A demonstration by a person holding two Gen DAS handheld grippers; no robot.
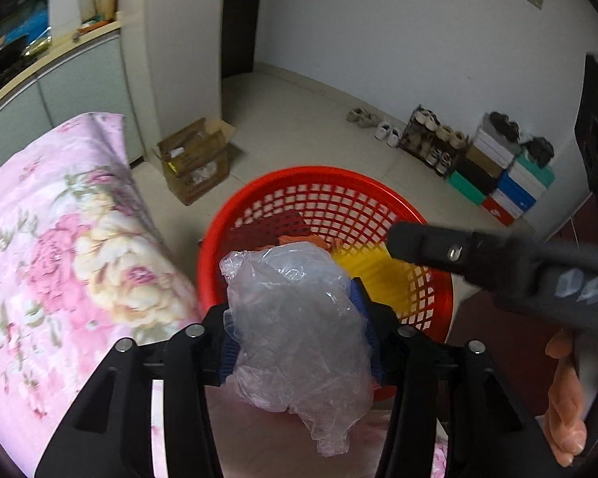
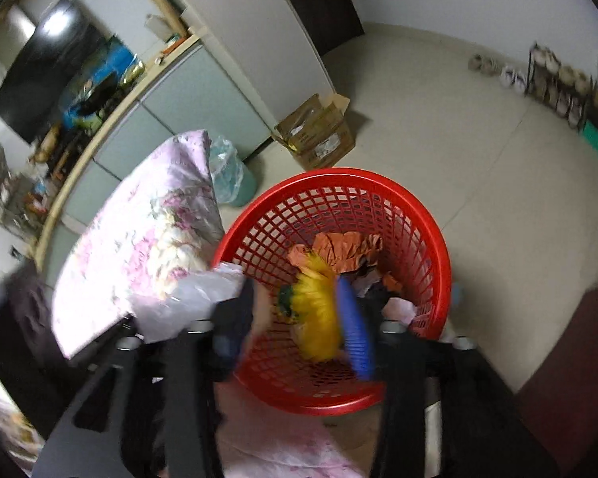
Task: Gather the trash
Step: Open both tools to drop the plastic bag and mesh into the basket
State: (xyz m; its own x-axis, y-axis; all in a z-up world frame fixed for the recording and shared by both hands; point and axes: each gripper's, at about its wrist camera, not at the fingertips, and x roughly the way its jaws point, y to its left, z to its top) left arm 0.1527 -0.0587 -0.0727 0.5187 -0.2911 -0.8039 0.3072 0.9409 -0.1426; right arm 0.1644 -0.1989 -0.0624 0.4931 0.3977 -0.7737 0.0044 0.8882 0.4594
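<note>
glossy red plastic lattice basket; crinkled clear plastic bag; floral cloth.

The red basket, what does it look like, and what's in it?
The red basket is round plastic with a smooth rim and lattice walls full of square holes. It stands upright on the pale tiled floor beside a floral-covered surface. Inside lie a crumpled orange wrapper, a yellow wrapper and other scraps. Both grippers hover above it.

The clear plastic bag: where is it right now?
In the left wrist view, the clear plastic bag sits between the left tool's fingers, over the near rim of the red basket, beside the floral bedding.
</note>
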